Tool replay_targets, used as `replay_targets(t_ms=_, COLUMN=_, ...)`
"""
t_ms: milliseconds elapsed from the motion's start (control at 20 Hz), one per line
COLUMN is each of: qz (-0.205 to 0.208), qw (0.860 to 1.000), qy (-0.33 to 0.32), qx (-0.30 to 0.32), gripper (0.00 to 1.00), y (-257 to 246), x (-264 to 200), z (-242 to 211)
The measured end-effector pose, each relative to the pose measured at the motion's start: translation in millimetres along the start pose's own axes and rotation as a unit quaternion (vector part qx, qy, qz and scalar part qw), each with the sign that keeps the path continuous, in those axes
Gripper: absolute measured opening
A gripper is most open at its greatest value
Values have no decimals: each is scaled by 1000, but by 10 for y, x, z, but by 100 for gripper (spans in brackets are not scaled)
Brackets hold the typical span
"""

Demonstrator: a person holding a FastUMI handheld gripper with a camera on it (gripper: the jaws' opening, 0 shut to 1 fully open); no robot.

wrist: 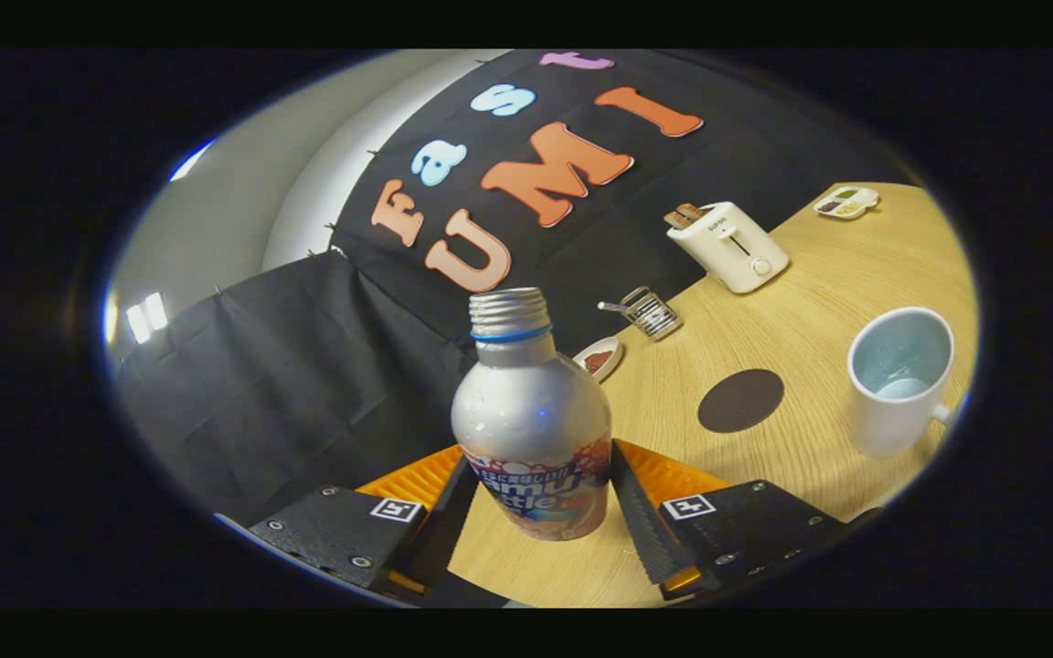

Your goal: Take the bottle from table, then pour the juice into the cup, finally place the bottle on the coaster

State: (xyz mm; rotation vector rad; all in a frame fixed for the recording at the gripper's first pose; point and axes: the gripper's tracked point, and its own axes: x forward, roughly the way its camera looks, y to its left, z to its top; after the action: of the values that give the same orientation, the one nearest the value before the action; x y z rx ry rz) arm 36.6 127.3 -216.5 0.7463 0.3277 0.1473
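Gripper fingers are clamping 1 silver bottle btwn them, both pads pressing its sides, cap off. 1 dark coaster lying at 2 o'clock from bottle, 1 white cup just beyond it. 1 toaster at 1 o'clock.

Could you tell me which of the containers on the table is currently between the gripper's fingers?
The silver bottle, uncapped, sits between the gripper fingers, both pressing its sides. The white cup stands apart beyond them, past the dark coaster.
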Motion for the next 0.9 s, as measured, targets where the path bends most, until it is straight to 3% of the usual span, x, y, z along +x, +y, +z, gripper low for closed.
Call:
replay_targets(t_ms=650, qz=28, qw=986, qy=6, qx=164, gripper=80, y=-250, x=-205, z=164)
replay_targets(t_ms=900, qz=39, qw=967, qy=11, qx=252, gripper=80, y=-315, x=-277, z=144)
